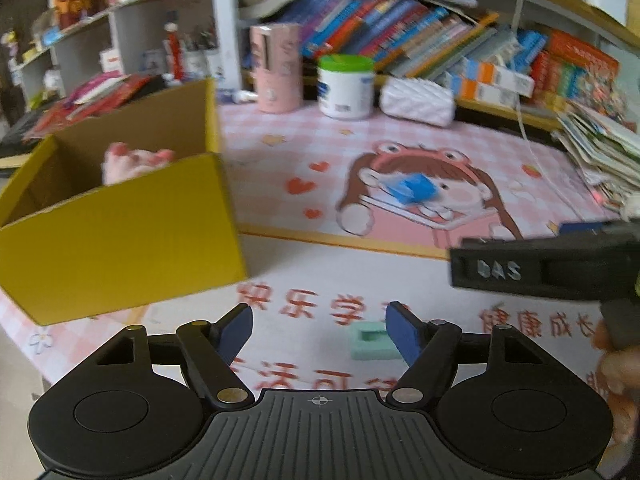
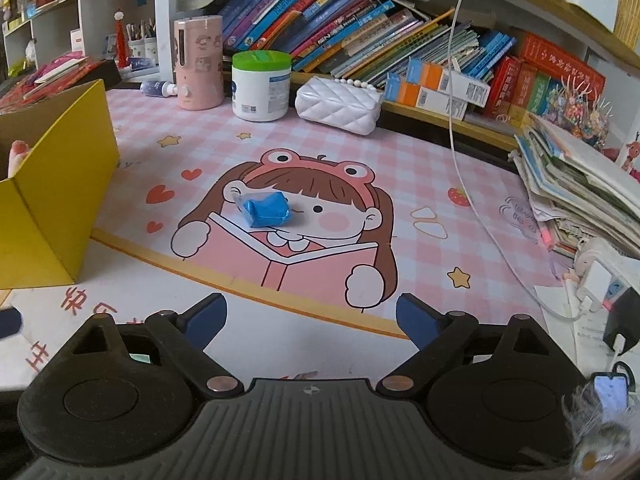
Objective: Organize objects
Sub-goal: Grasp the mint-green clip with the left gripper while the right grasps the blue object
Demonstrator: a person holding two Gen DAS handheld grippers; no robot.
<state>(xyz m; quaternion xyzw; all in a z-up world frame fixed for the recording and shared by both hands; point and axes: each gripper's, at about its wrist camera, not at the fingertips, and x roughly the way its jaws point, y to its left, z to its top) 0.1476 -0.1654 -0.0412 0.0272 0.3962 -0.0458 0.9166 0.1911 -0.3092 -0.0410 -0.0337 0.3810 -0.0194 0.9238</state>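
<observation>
On the desk's pink checked cartoon mat (image 2: 440,168), two loose things remain outside the open yellow cardboard box (image 1: 120,232), which stands at the mat's left edge with a pink plush toy (image 1: 132,162) already inside.

The small mint-green foam block with a square recess (image 1: 370,344) lies near the mat's front edge, just ahead of the left gripper (image 1: 319,334). Its blue pads stand apart, and the block sits nearer the right-hand pad than the middle of the gap, with no pad pressing on it. The crumpled blue plastic-wrapped packet (image 2: 267,208) lies near the middle of the mat, on the printed girl's face. The right gripper (image 2: 311,320) points towards it from the front edge, jaws wide apart and empty, well short of the packet.

The likeliest slip seems to be on the left: since the block is off-centre between the pads, a closing pad could nudge it sideways or tip it rather than clamp it (light foam would slide easily on a smooth mat). The right gripper's body crosses the left view close by, so the two tools could knock together. The packet's slack wrapper might also slip from a shallow pinch.
</observation>
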